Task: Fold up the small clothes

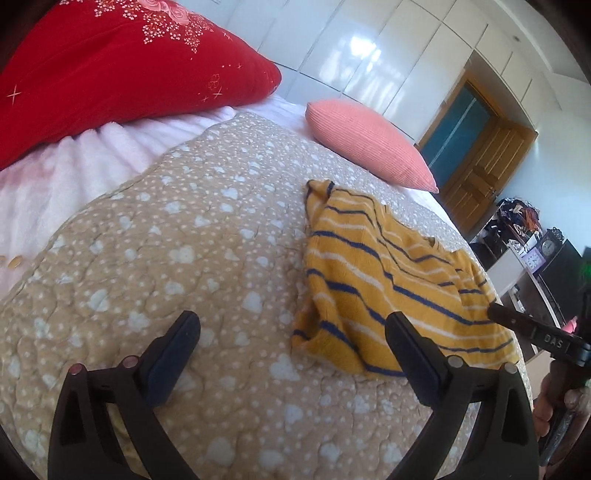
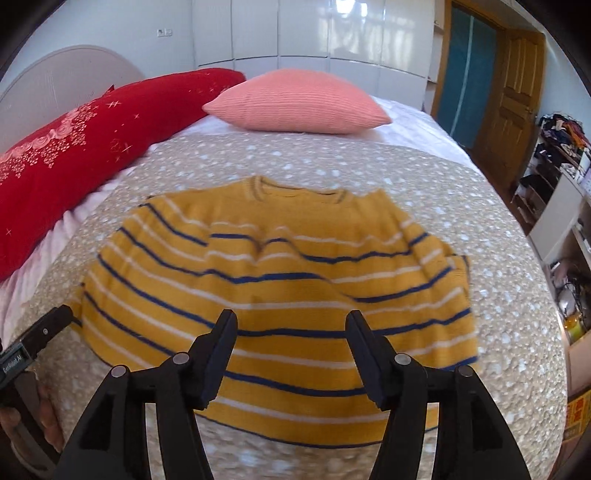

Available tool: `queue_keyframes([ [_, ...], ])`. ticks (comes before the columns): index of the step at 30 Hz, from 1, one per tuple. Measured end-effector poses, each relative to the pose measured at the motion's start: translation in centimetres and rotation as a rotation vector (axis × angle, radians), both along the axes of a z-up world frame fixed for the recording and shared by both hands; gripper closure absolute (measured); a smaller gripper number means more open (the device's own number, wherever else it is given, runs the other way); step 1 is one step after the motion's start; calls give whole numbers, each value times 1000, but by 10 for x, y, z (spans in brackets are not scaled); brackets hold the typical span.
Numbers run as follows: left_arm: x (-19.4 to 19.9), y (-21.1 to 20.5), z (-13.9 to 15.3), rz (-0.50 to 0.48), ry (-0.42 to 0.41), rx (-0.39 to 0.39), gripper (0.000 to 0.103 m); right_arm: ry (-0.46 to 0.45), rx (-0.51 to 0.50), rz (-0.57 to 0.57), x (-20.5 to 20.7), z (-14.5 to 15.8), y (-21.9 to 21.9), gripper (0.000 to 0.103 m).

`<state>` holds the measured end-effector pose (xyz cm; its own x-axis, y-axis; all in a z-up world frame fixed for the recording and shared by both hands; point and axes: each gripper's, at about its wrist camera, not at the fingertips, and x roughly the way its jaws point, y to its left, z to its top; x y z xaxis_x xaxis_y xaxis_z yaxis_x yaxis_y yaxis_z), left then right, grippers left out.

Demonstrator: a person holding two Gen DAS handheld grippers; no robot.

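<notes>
A small yellow sweater [image 2: 280,295] with navy and white stripes lies spread on the beige quilt [image 2: 509,295], collar at the far side. It also shows in the left wrist view [image 1: 380,280], rumpled, to the right. My right gripper [image 2: 291,332] is open and empty, hovering over the sweater's lower half. My left gripper [image 1: 291,332] is open and empty, above the quilt just left of the sweater's near corner. The left gripper's finger shows at the right wrist view's left edge [image 2: 40,336]; the right gripper's finger shows in the left wrist view [image 1: 532,328].
A red floral pillow [image 2: 74,155] lies along the left side of the bed. A pink cushion [image 2: 295,101] sits beyond the sweater. White wardrobe doors [image 2: 314,33] and a wooden door [image 2: 517,96] stand behind. Cluttered shelves [image 2: 561,177] are to the right of the bed.
</notes>
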<state>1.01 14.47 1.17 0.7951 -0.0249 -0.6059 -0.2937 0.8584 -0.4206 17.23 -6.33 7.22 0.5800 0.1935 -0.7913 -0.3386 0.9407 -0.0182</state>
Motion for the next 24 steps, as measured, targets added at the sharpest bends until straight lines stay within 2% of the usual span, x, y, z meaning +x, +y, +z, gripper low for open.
queue_keyframes([
  [4, -1, -9, 5, -6, 11, 54, 3, 41, 8, 29, -3, -9, 26, 38],
  [10, 0, -18, 8, -18, 30, 111, 3, 62, -45, 79, -16, -24, 50, 38],
  [15, 0, -18, 6, -12, 46, 107, 3, 73, -49, 82, -18, -25, 50, 38],
  [24, 6, -7, -3, 2, 81, 45, 3, 86, -56, 52, -18, -22, 49, 37],
])
